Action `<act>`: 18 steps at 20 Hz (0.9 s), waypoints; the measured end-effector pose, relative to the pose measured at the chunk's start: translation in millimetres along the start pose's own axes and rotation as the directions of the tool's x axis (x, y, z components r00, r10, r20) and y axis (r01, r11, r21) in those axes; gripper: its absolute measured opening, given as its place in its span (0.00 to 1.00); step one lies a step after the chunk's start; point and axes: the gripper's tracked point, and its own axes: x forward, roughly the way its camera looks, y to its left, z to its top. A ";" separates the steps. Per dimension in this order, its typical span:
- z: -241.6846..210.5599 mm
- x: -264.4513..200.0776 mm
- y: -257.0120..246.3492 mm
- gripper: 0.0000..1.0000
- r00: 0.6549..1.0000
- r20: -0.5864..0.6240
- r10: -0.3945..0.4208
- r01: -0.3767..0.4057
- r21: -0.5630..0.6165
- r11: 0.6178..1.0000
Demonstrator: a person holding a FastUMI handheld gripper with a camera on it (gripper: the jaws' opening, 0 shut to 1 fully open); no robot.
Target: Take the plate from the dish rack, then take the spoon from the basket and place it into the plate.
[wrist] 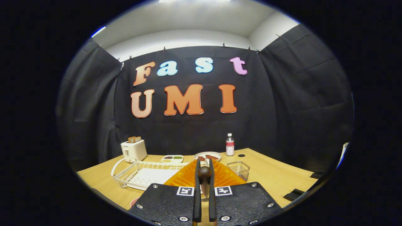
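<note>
My jaws clamp the spoon (204, 175) by its handle, above the orange plate (220, 177). Narrow grip: it could pivot and land on the desk (276, 175) if released off-centre.

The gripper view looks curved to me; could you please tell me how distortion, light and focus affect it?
Gripper view: fisheye bends the table edge and dish rack; lighting is even; the spoon held in the gripper blurs slightly over the orange plate; the bottle stays sharp.
</note>
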 end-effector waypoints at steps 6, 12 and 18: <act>-37.4 -2.5 60.4 0.09 0.996 -0.028 0.090 -0.089 0.023 0.996; -68.3 10.8 97.5 0.09 0.988 -0.073 0.136 -0.133 0.044 0.990; -84.8 13.8 113.7 0.09 0.979 -0.114 0.169 -0.164 0.048 0.985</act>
